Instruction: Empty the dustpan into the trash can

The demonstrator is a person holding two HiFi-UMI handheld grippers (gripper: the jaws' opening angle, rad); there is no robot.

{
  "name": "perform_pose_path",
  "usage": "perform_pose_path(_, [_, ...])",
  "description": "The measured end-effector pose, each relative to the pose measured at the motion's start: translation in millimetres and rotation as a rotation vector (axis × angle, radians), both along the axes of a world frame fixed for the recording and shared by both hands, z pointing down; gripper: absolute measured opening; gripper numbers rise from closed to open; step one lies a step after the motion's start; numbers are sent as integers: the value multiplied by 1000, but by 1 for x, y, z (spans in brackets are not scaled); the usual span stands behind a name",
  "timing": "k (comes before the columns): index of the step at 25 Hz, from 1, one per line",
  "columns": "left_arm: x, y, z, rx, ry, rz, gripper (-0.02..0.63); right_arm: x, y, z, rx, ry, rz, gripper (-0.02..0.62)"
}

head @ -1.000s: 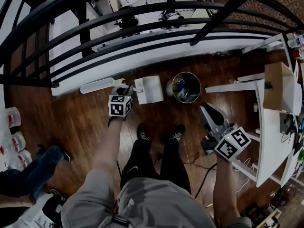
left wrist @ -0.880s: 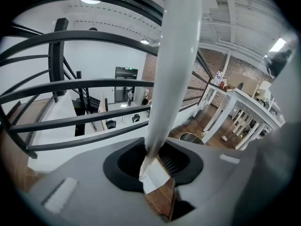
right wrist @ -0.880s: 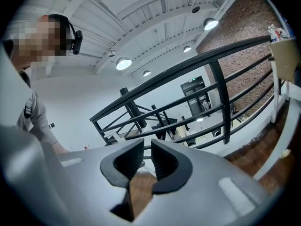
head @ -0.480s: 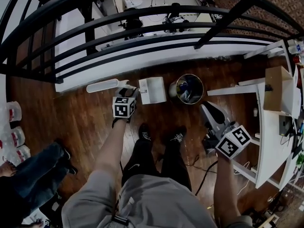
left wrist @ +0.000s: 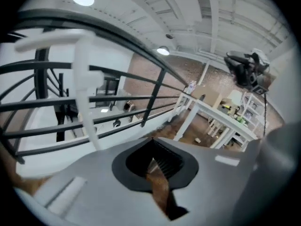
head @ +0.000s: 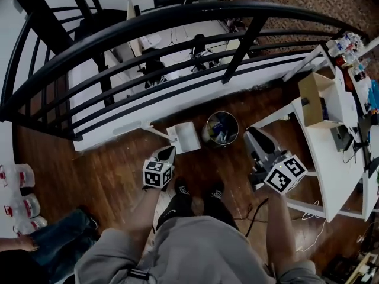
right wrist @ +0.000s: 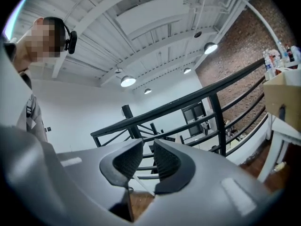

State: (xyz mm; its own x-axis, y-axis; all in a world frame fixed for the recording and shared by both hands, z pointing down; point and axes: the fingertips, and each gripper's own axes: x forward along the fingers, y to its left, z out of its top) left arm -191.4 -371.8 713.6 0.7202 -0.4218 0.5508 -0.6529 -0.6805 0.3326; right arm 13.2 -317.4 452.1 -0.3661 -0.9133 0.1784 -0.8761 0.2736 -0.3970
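Railing (head: 177, 13): black, curved, runs across the top of the head view; a white ledge sits at its foot
Floor (head: 106, 176): dark wood boards; the person's two black shoes (head: 182, 188) stand on it near the middle
Table (head: 337, 176): white, at the right edge; an open cardboard box (head: 317, 99) sits on its far end
Bystander: a leg in jeans (head: 59, 229) shows at the lower left
Trash can (head: 205, 130): round, open, upright on the floor near the ledge; mixed rubbish inside
Dustpan (head: 185, 136): white, on the floor just left of the trash can; its long handle reaches left along the ledge; well apart from both tools
Left gripper (head: 167, 153): raised over the floor on the near side of the dustpan; jaws pressed together with nothing between them
Right gripper (head: 254, 134): raised to the right of the trash can, beside the table; jaws a little apart and opening; nothing pinched between them
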Motion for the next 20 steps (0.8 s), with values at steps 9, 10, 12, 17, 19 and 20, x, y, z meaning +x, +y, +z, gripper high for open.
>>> perform_pose_path(9, [132, 30, -225, 261, 284, 341, 6, 36, 32, -74, 188, 38, 28, 3])
perform_pose_path(10, [142, 32, -249, 293, 311, 359, 6, 38, 33, -82, 199, 51, 26, 2])
perform_pose_path(12, [158, 36, -294, 349, 360, 379, 6, 42, 35, -99, 224, 77, 18, 2])
perform_pose_path(17, [185, 50, -370, 448, 436, 418, 6, 49, 36, -135, 289, 139, 2, 0])
perform_pose_path(19, [193, 55, -391, 494, 434, 445, 6, 49, 34, -148, 325, 125, -8, 0])
perform_pose_path(20, [197, 57, -400, 510, 432, 453, 6, 49, 34, -151, 336, 118, -14, 4])
